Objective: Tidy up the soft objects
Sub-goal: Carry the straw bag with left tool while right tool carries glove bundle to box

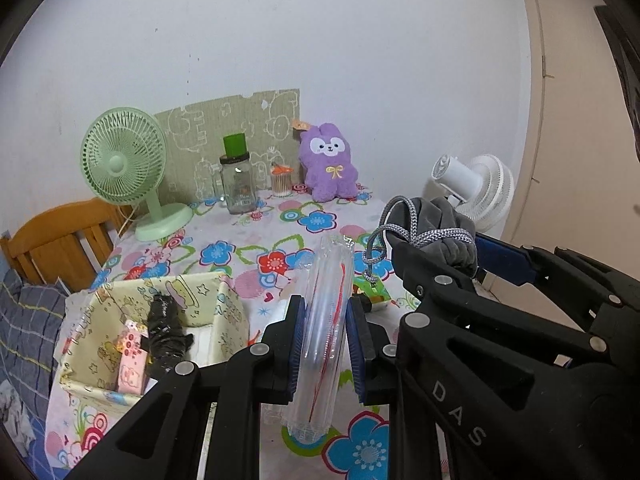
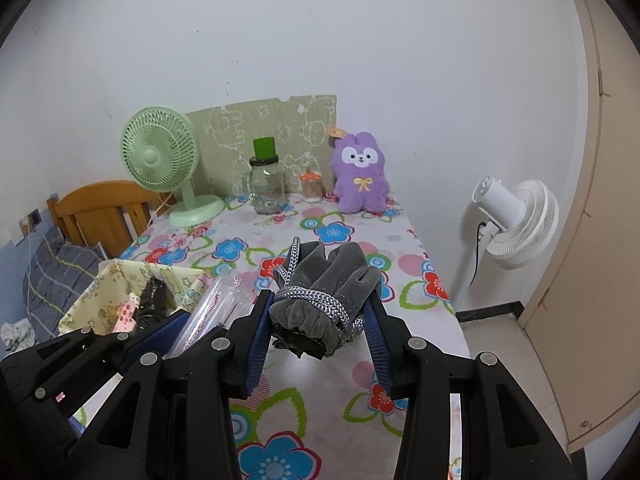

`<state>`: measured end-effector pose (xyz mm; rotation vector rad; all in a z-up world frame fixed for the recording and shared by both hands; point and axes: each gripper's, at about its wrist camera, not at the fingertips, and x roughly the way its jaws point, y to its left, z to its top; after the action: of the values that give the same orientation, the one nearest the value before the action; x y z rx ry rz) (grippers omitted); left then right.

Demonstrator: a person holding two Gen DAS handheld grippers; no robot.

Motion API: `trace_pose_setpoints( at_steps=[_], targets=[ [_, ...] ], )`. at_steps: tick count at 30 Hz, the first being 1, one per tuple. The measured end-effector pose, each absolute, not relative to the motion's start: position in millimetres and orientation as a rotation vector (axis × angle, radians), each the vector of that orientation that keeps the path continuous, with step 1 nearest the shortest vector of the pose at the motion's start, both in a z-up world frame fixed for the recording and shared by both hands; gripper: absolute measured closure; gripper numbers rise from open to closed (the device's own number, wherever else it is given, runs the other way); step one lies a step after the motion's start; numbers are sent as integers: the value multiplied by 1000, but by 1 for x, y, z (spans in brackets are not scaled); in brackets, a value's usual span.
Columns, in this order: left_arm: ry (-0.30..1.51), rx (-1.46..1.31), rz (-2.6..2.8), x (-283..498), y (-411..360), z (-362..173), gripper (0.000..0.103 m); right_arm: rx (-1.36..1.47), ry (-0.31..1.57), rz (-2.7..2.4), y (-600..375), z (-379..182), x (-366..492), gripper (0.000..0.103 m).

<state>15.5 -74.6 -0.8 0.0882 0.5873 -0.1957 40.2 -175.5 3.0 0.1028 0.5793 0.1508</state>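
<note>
Left gripper [image 1: 325, 332] clamped on an upright clear plastic packet [image 1: 326, 336], right gripper [image 2: 320, 312] closed on a grey cloth bundle [image 2: 326, 280] tied with braided cord, fabric storage box [image 1: 224, 312] just left of both, purple plush rabbit [image 2: 361, 174] far ahead by the wall.

left tool [image 1: 326, 332] clamped narrow, right tool [image 2: 316, 312] clamped wider, side by side.

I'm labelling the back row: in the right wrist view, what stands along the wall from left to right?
Mint-green desk fan → clear glass jar with green cap → small orange-lidded cotton swab holder → purple plush bunny → white floor fan.
</note>
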Motion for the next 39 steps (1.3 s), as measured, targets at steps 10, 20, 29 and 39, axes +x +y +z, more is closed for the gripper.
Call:
trace_pose_setpoints(
  at_steps=[10, 20, 29, 39],
  targets=[
    [560, 107, -199, 9, -58, 13, 84, 91, 553, 170, -163, 21, 32, 55],
    [556, 127, -194, 13, -42, 18, 84, 90, 559, 211, -148, 28, 37, 55],
    [564, 125, -178, 23, -22, 14, 84, 79, 563, 232, -131, 26, 47, 55],
    [592, 123, -148, 40, 4, 5, 84, 84, 584, 291, -102, 16, 65, 55]
  ],
)
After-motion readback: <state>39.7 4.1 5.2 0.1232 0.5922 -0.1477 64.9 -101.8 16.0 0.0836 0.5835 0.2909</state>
